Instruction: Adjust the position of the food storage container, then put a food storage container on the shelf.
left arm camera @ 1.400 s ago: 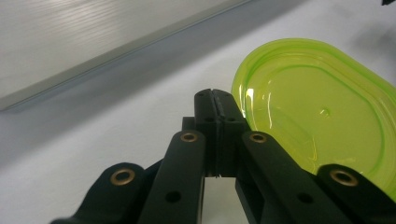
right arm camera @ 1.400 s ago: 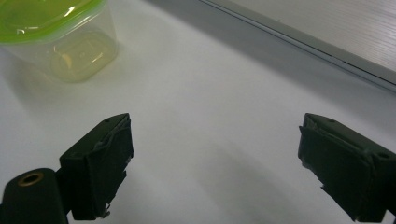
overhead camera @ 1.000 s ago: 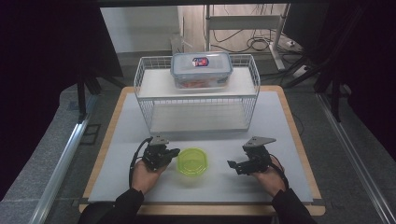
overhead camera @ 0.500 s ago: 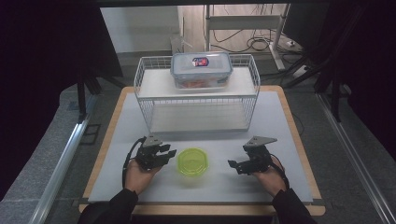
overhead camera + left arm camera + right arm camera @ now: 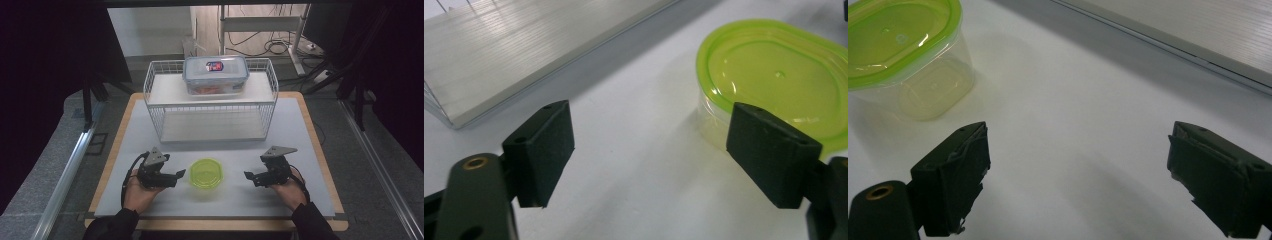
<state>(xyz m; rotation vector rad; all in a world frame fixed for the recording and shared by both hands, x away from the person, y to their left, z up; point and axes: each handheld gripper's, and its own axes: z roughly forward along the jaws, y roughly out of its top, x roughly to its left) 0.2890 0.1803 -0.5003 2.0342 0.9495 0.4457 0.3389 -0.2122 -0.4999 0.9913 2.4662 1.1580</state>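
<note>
At 12 o'clock on the white table (image 5: 300,130): wire rack (image 5: 212,107) bearing a lidded clear food box (image 5: 216,75); at centre, unobstructed: green-lidded container (image 5: 206,173), just beside left gripper (image 5: 181,174) at its 3 o'clock, jaws just opened and empty; right gripper (image 5: 247,176) agape, empty, at container's 3 o'clock.

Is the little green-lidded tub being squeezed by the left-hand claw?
No: in the left gripper view the left gripper stands open, and the green-lidded tub sits on the table outside its jaws.
</note>
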